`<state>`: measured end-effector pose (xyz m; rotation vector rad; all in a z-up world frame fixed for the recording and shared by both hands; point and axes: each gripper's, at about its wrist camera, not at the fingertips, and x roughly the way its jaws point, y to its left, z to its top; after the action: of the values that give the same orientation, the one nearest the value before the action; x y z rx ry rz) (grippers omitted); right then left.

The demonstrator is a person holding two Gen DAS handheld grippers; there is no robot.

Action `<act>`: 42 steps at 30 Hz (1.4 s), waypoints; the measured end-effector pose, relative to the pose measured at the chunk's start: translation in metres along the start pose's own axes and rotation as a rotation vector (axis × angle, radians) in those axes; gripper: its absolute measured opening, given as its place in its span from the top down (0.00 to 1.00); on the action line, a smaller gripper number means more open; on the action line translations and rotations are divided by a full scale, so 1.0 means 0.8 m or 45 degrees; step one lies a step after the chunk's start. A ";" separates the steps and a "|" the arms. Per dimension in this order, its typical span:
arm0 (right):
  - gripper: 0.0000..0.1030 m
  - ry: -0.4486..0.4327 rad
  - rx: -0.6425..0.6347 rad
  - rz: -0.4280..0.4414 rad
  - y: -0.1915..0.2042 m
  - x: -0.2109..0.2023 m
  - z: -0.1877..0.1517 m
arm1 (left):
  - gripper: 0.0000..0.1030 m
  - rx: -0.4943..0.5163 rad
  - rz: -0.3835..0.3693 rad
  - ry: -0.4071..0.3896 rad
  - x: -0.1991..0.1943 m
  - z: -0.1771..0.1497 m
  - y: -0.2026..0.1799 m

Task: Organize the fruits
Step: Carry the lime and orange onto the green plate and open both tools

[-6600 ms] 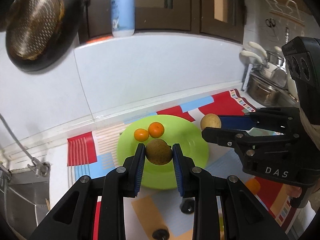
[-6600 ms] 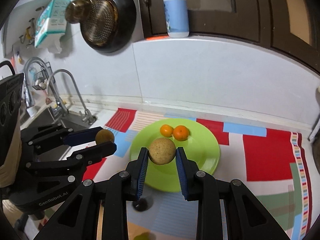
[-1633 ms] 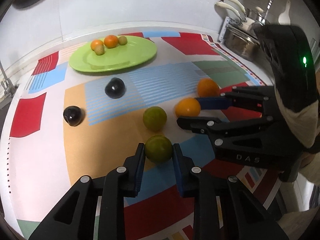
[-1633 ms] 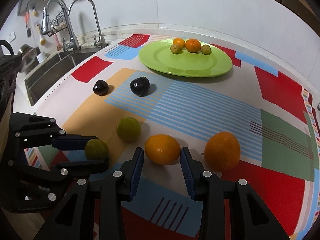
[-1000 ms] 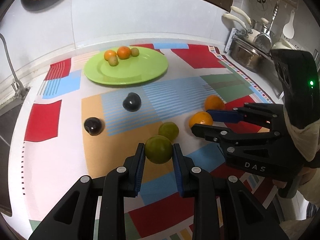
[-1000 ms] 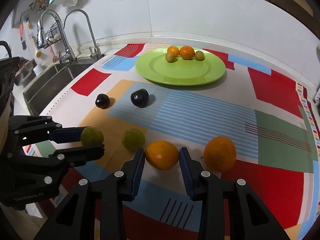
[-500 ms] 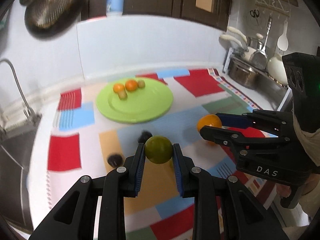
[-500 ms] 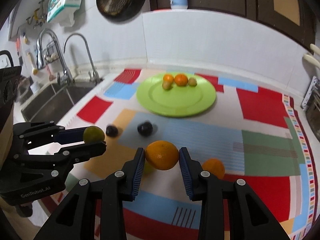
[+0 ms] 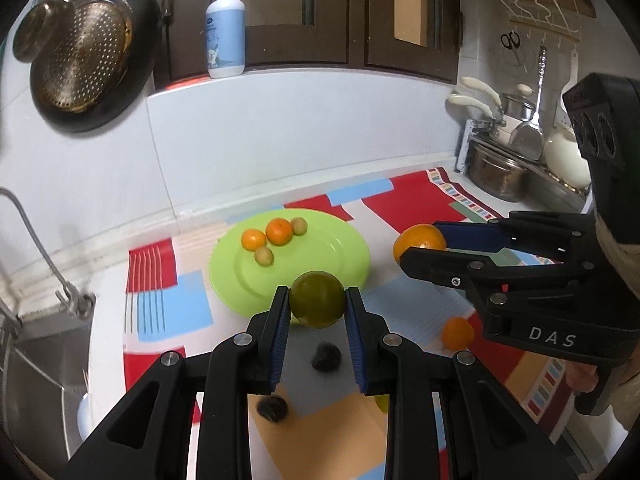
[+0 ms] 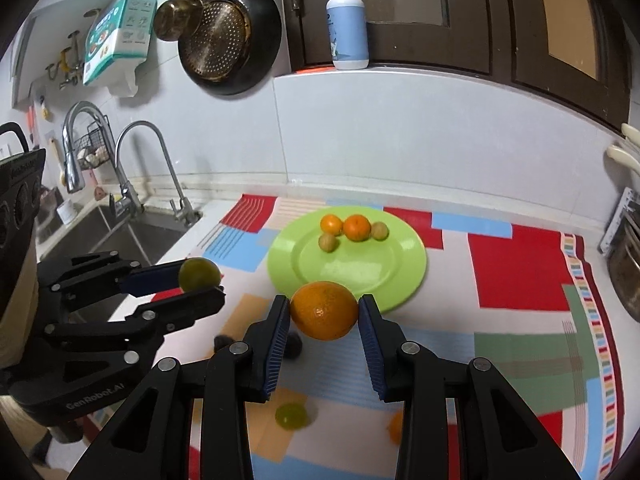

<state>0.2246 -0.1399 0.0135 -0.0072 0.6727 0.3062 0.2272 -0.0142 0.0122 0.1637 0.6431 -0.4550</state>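
I'm holding a round green citrus fruit (image 9: 317,299) in the left gripper (image 9: 316,312) above the table | right gripper (image 10: 323,316) is clamping a large round orange (image 10: 324,310) | both are hovering at the near edge of the lime-green round plate (image 10: 400,280)

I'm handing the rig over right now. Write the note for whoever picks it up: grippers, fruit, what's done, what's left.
Left gripper: shut on a green fruit, held above the mat.
Right gripper: shut on a large orange, also in the air, near the plate.
Done: four small fruits sit at the plate's far side.
Left: set down both held fruits, then fetch one green fruit, one orange and two dark fruits from the mat.
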 end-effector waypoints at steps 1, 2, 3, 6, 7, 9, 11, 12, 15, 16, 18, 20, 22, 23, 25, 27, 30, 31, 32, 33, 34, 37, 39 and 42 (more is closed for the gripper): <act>0.65 0.002 -0.001 0.001 -0.001 0.003 0.005 | 0.74 0.003 -0.002 0.003 0.006 0.006 0.003; 0.65 0.003 -0.004 0.002 -0.002 0.006 0.010 | 0.74 0.000 -0.003 0.005 0.009 0.010 0.006; 0.65 -0.001 -0.008 -0.001 -0.003 0.010 0.017 | 0.74 -0.002 -0.007 0.008 0.013 0.014 0.009; 0.65 -0.001 -0.017 -0.006 -0.007 0.021 0.033 | 0.74 0.003 0.001 -0.001 0.022 0.027 0.016; 0.65 0.000 -0.019 -0.006 -0.008 0.024 0.038 | 0.74 0.010 0.009 -0.005 0.024 0.031 0.017; 0.65 0.001 -0.023 -0.011 -0.012 0.032 0.049 | 0.74 0.019 0.011 -0.021 0.029 0.041 0.021; 0.65 0.003 -0.026 -0.015 -0.015 0.038 0.056 | 0.74 0.014 0.010 -0.020 0.037 0.049 0.025; 0.65 0.006 -0.025 -0.018 -0.017 0.042 0.060 | 0.74 0.008 0.004 -0.016 0.043 0.054 0.028; 0.65 0.014 -0.024 -0.021 -0.025 0.055 0.069 | 0.74 -0.008 -0.004 0.002 0.062 0.064 0.036; 0.65 0.017 -0.023 -0.021 -0.028 0.059 0.071 | 0.74 -0.012 -0.006 0.008 0.067 0.066 0.038; 0.65 0.029 -0.015 -0.018 -0.035 0.070 0.076 | 0.74 -0.028 -0.017 0.029 0.083 0.069 0.043; 0.65 0.044 -0.014 -0.017 -0.041 0.081 0.080 | 0.74 -0.038 -0.032 0.053 0.100 0.072 0.047; 0.65 0.061 -0.014 -0.019 -0.048 0.095 0.084 | 0.74 -0.042 -0.040 0.076 0.117 0.073 0.050; 0.65 0.073 -0.010 -0.018 -0.053 0.104 0.085 | 0.74 -0.045 -0.043 0.085 0.123 0.073 0.050; 0.65 0.097 0.000 -0.015 -0.061 0.117 0.086 | 0.74 -0.050 -0.055 0.110 0.142 0.073 0.053; 0.65 0.122 0.004 -0.019 -0.070 0.133 0.086 | 0.74 -0.051 -0.064 0.130 0.156 0.072 0.055; 0.65 0.159 0.006 -0.023 -0.080 0.153 0.086 | 0.74 -0.052 -0.075 0.161 0.179 0.070 0.059; 0.65 0.172 0.006 -0.024 -0.083 0.160 0.085 | 0.74 -0.053 -0.075 0.174 0.187 0.069 0.061; 0.65 0.184 0.005 -0.027 -0.086 0.167 0.085 | 0.74 -0.055 -0.077 0.182 0.193 0.068 0.061; 0.65 0.194 0.005 -0.029 -0.089 0.173 0.084 | 0.74 -0.058 -0.082 0.194 0.200 0.067 0.062; 0.65 0.207 0.005 -0.029 -0.092 0.182 0.083 | 0.74 -0.058 -0.086 0.209 0.208 0.065 0.063; 0.65 0.242 0.006 -0.023 -0.098 0.201 0.080 | 0.73 -0.049 -0.091 0.237 0.224 0.062 0.063; 0.65 0.263 0.010 -0.016 -0.101 0.212 0.076 | 0.73 -0.043 -0.088 0.247 0.230 0.060 0.063; 0.65 0.293 0.007 -0.010 -0.104 0.227 0.071 | 0.73 -0.042 -0.075 0.261 0.238 0.058 0.067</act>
<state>0.4172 -0.1634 -0.0609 -0.0406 0.9013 0.2982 0.4111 -0.0481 -0.0670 0.1617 0.8579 -0.4881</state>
